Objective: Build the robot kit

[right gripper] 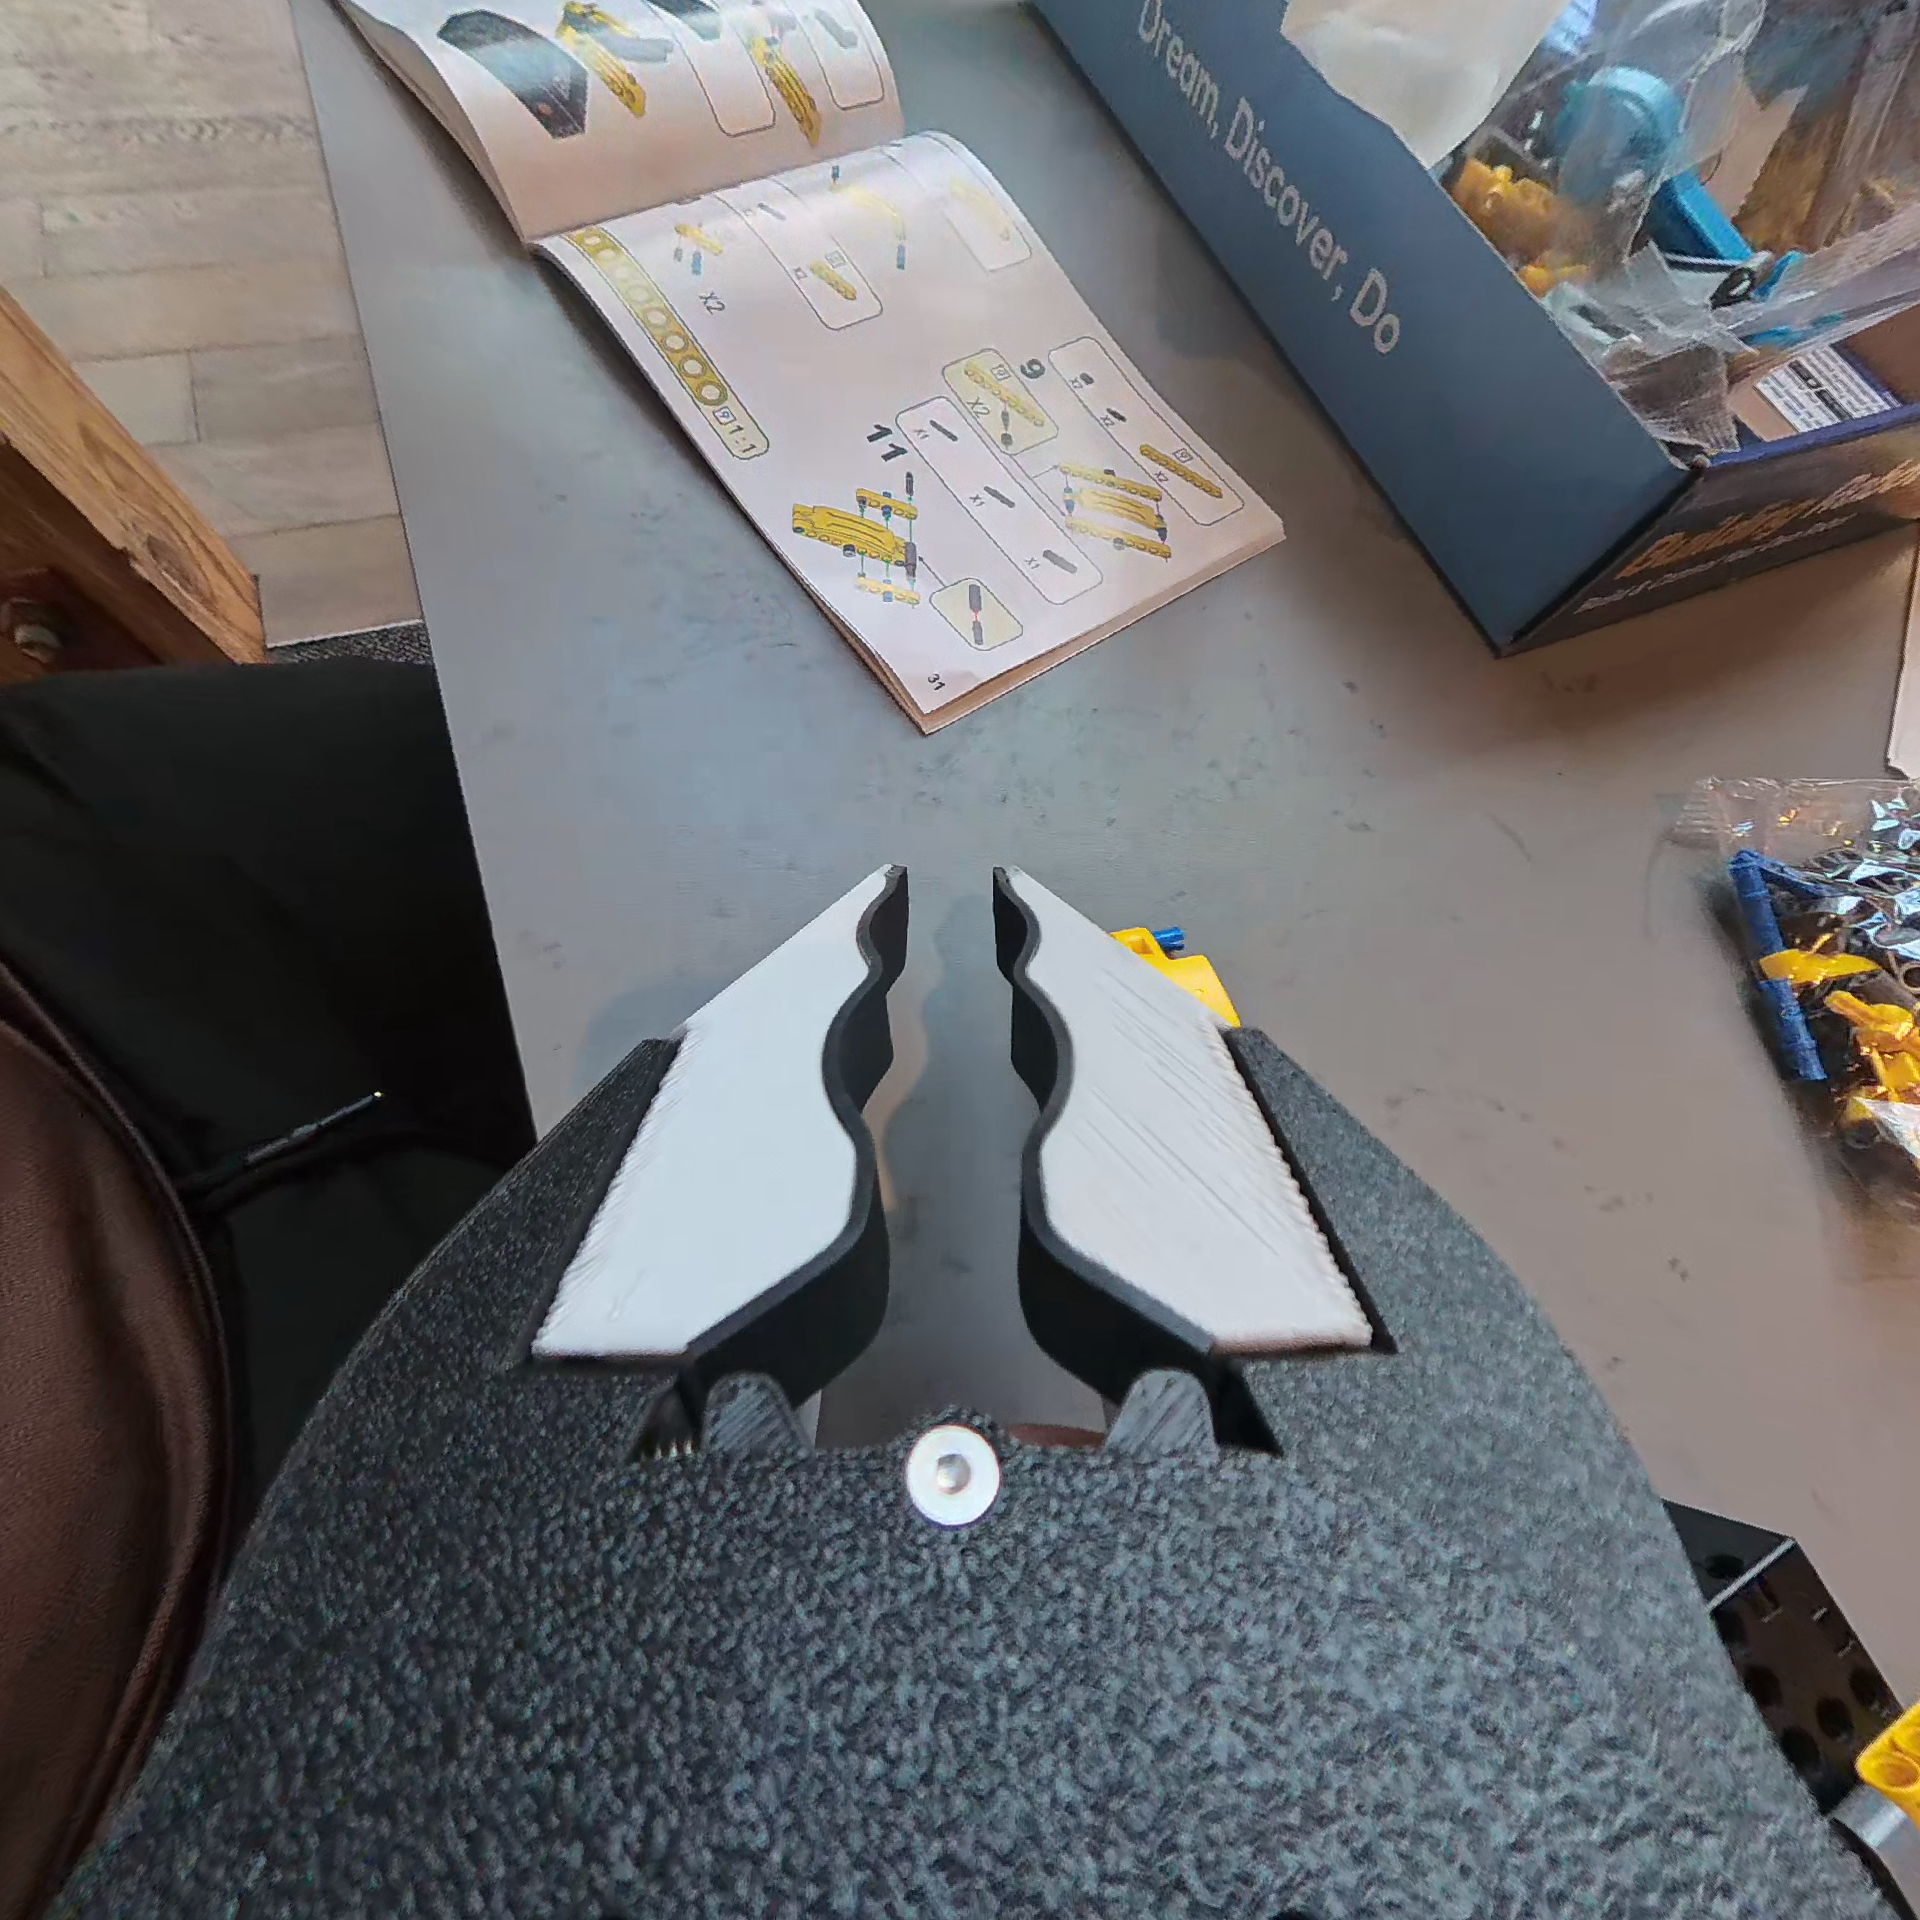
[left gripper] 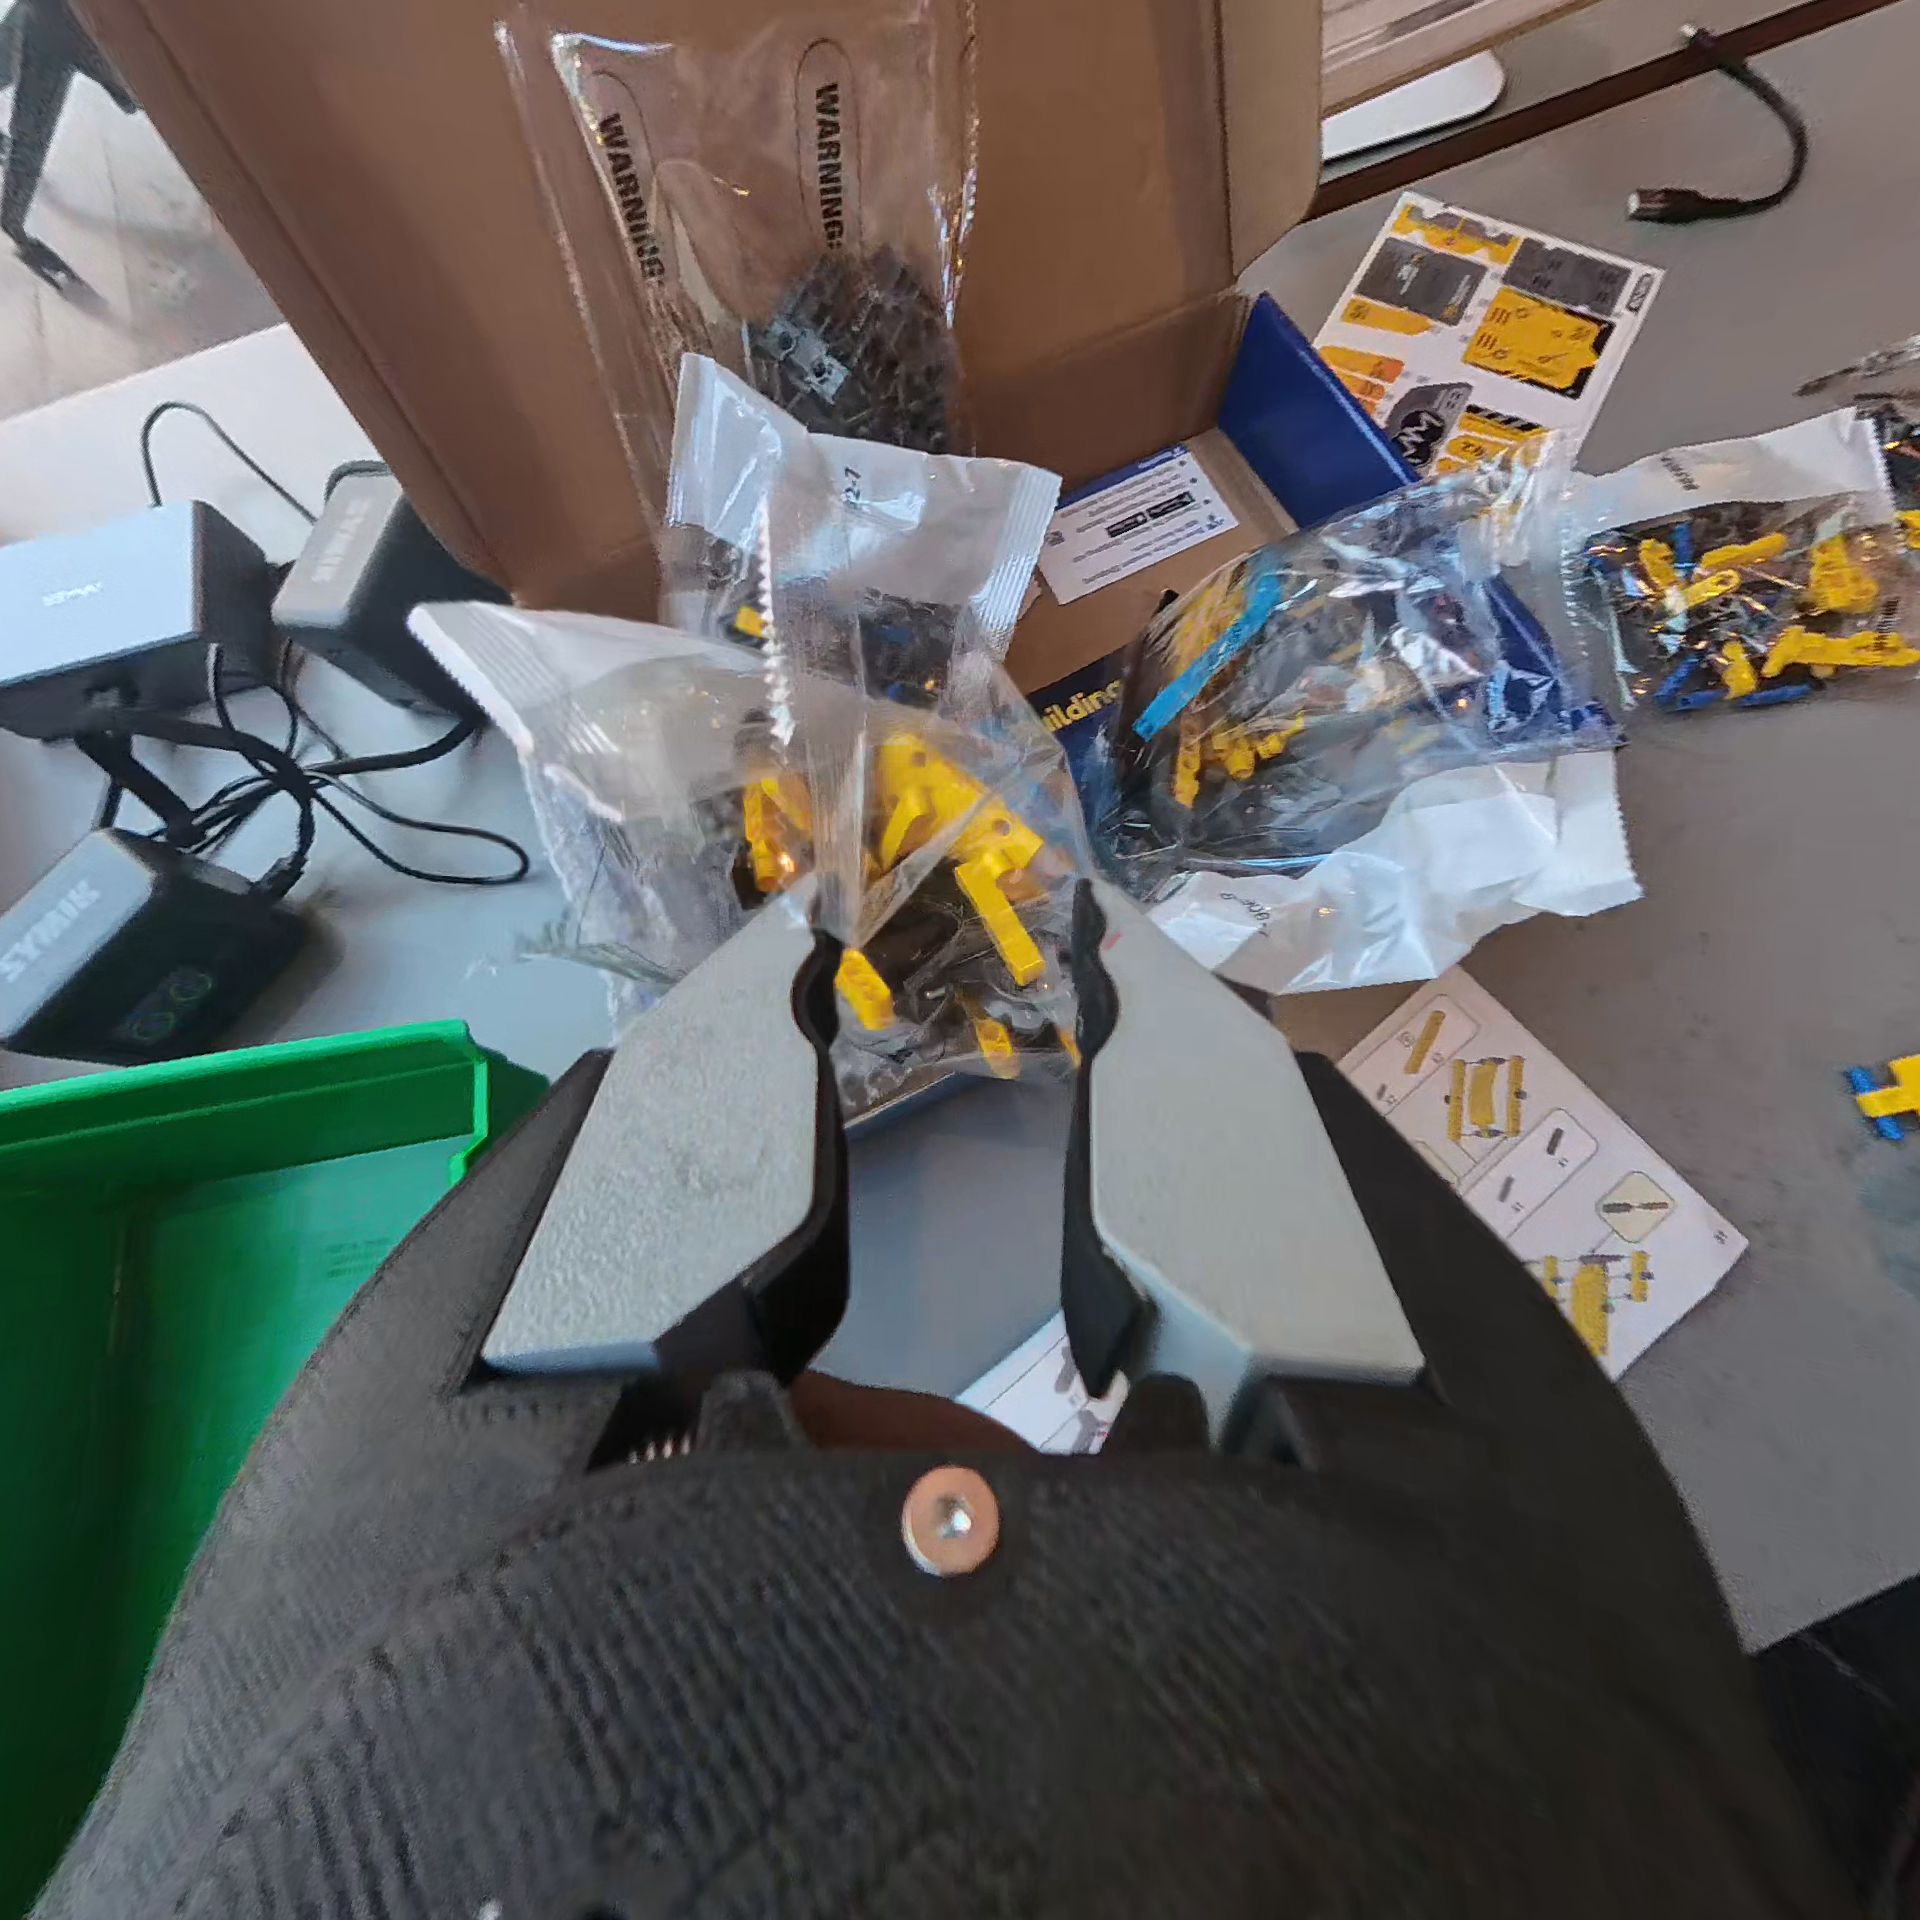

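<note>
My left gripper is open, its fingertips on either side of the near end of a clear plastic bag of yellow and black building parts. The bag leans among other clear parts bags in front of a brown cardboard box. My right gripper is open by a narrow gap and empty, above the bare grey table. A small yellow and blue assembly lies just beyond its right finger, mostly hidden by it. An open instruction booklet lies ahead of it.
A green bin stands at the near left. Grey power units with cables lie at the far left. A dark blue kit box holds more bags. A parts bag, a sticker sheet and a person's dark clothing lie around.
</note>
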Available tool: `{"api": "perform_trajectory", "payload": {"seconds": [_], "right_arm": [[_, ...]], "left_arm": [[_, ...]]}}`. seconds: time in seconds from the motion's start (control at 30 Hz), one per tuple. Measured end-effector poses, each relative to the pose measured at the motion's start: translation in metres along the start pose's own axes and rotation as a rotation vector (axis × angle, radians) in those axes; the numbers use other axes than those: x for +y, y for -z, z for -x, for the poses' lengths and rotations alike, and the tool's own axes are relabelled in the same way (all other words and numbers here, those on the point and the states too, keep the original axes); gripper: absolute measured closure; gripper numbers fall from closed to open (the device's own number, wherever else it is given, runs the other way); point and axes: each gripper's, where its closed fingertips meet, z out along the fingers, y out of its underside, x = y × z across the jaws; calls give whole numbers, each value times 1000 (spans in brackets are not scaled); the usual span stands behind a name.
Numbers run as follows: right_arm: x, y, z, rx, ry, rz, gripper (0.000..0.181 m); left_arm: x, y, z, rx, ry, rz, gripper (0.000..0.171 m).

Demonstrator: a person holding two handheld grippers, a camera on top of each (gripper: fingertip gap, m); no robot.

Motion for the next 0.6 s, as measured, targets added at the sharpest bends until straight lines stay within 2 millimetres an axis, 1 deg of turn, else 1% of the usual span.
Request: {"api": "perform_trajectory", "payload": {"seconds": [0.03, 0.13, 0.2, 0.27, 0.33, 0.47, 0.6], "right_arm": [[0, 0, 0, -3, 2, -1, 165], [0, 0, 2, -11, 9, 1, 165], [1, -1, 3, -17, 11, 9, 165], [2, -1, 3, -21, 9, 15, 165], [1, -1, 3, -20, 10, 12, 165], [1, -1, 3, -19, 10, 9, 165], [2, -2, 3, -21, 3, 16, 165]], "left_arm": [[3, 0, 3, -15, 2, 9, 127], [15, -2, 9, -35, 18, 22, 124], [24, -6, 16, -69, 36, 31, 122], [28, -5, 23, -100, 44, 13, 129], [30, 1, 26, -108, 52, -7, 130], [37, 15, 25, -115, 59, -53, 127], [48, 22, 21, -113, 55, -90, 124]]}}
